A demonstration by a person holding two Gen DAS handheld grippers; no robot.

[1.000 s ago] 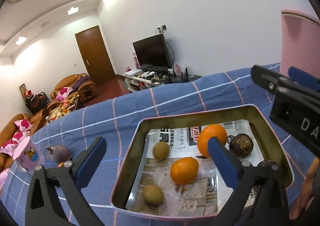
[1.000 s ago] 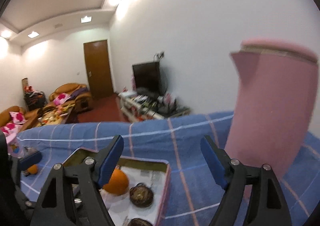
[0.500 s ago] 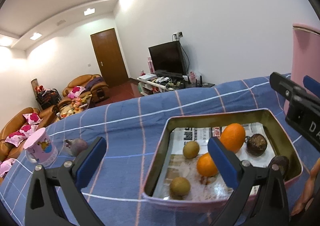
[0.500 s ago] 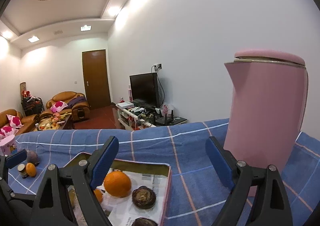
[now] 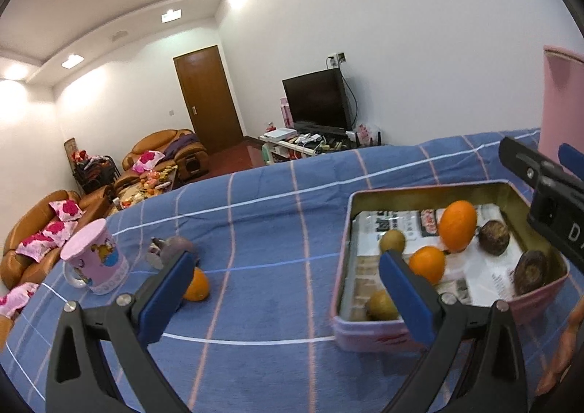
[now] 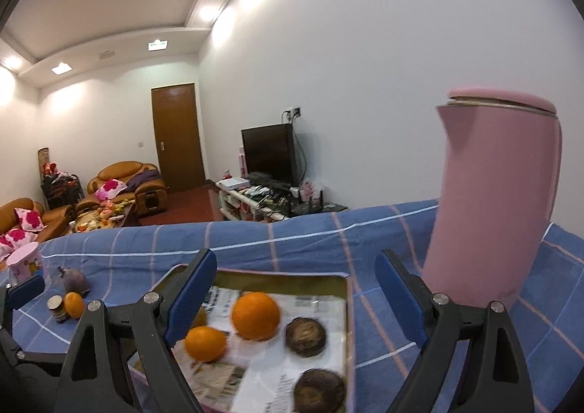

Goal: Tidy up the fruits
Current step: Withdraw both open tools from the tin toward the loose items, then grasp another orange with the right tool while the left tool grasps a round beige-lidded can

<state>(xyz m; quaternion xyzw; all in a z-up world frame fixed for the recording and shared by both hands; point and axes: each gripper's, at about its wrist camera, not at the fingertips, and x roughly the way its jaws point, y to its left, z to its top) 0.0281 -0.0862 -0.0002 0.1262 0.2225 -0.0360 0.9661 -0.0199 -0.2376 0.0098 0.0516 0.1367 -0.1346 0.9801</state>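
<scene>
A pink tin tray (image 5: 430, 334) lined with newspaper holds two oranges (image 5: 457, 225), two kiwis (image 5: 392, 240) and two dark brown fruits (image 5: 493, 237); it also shows in the right wrist view (image 6: 348, 307). A loose orange (image 5: 197, 284) and a purple fruit (image 5: 175, 248) lie on the blue checked cloth to the left. My left gripper (image 5: 284, 289) is open and empty, over the cloth between the loose orange and the tray. My right gripper (image 6: 295, 294) is open and empty above the tray.
A pink mug (image 5: 95, 261) stands left of the loose fruit. A tall pink kettle (image 6: 492, 194) stands right of the tray. A small jar (image 6: 56, 307) sits beside the loose orange (image 6: 74, 304). Sofas, a TV and a door lie beyond.
My left gripper has swung left from over the tray, bringing the mug, purple fruit and loose orange into view. My right gripper has pulled back, showing more of the tray.
</scene>
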